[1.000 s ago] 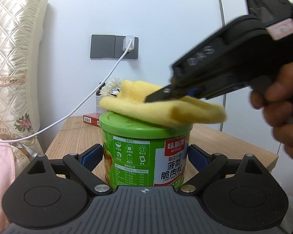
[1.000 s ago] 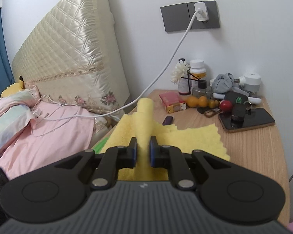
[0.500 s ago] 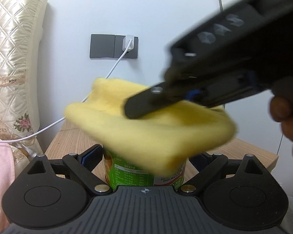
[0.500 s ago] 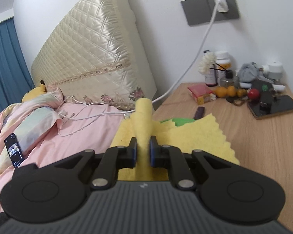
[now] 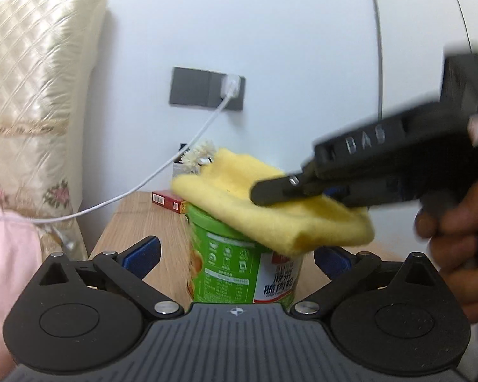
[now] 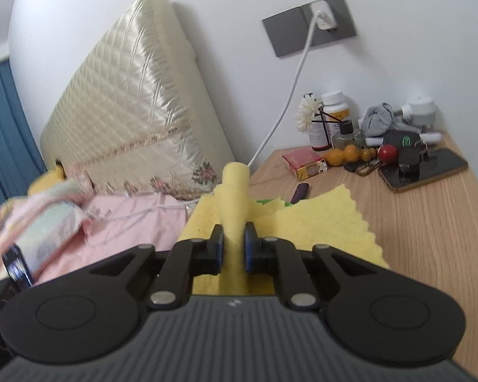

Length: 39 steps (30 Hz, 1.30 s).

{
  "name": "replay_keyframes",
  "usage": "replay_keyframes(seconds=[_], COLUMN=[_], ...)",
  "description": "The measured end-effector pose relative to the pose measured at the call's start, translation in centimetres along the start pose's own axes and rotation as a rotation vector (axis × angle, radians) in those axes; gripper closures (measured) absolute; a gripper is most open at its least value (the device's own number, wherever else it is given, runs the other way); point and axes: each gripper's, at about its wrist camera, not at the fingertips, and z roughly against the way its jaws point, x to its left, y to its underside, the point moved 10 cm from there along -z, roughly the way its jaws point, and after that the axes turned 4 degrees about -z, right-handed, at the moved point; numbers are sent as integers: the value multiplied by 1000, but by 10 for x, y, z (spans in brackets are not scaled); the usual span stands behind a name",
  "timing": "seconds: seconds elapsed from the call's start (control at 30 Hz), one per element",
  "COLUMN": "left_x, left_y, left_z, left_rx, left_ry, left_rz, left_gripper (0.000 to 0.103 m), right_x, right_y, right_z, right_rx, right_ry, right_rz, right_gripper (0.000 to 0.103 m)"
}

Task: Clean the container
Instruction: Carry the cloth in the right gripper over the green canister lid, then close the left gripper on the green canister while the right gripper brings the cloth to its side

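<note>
A green cylindrical container [image 5: 239,264] with a printed label stands upright on the wooden bedside table [image 5: 149,222]. My left gripper [image 5: 239,256] is open, its blue pads either side of the container with gaps showing. My right gripper [image 6: 233,248] is shut on a folded yellow cloth [image 6: 235,197]. In the left wrist view the right gripper [image 5: 271,191] comes in from the right and presses the cloth [image 5: 271,213] onto the container's lid. A sliver of the green lid [image 6: 267,202] shows under the cloth in the right wrist view.
At the back of the table stand a red box [image 6: 306,162], bottles [image 6: 334,117], a phone [image 6: 427,172], keys and small fruit. A white cable [image 5: 162,172] runs from the wall socket [image 5: 207,89] to the bed. A quilted headboard [image 6: 137,117] and pink bedding [image 6: 105,222] lie left.
The right gripper swept the cloth across the lid toward the front-left and has now come back to the right. The left gripper's jaws stand wider apart around the container.
</note>
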Motion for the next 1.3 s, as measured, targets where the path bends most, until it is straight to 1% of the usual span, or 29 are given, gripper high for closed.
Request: replay_keyframes(seconds=[0.07,0.13,0.23,0.33,0.37,0.47,0.53,0.6,0.63,0.7,0.77,0.83,0.87,0.97,1.17,1.3], left_x=[7,12,0,3,6,11,14,13,11,11,11,11,11,11,12,12], left_y=[-1,-4,-27,-40,-41,-40,-35,-29,-27,-26,-23,-23,-23,-23,-23,-23], left_z=[7,8,13,5,5,2,-3,-12,-15,-20,-23,-23,-23,-22,-21,-21], left_rx=[-7,-12,-20,-27,-30,-24,-4,27,36,45,59,68,73,81,85,83], left_ry=[3,1,3,24,30,57,46,52,52,23,-5,-10,-11,-9,-5,-11], left_rz=[49,92,130,196,239,377,435,472,479,466,457,457,456,458,452,448], left_gripper=[0,0,0,1,1,11,25,29,29,30,32,33,33,33,33,33], right_x=[-11,-26,-49,-72,-77,-88,-89,-89,-89,-88,-88,-92,-98,-105,-105,-106], right_y=[-6,-11,-14,-14,-12,-1,4,10,12,17,22,24,24,27,20,15], right_z=[7,17,34,50,53,54,49,42,39,32,25,22,22,10,-15,-20], right_rx=[-49,-113,-204,-292,-314,-348,-344,-333,-327,-315,-302,-293,-289,-289,-277,-262], right_ry=[-9,-32,-77,-123,-136,-160,-182,-207,-219,-244,-269,-287,-283,-306,-328,-327], right_rz=[-71,-171,-320,-457,-477,-506,-539,-577,-596,-634,-672,-712,-733,-793,-802,-775], right_gripper=[89,89,89,89,89,89,89,89,89,89,89,89,89,89,89,89])
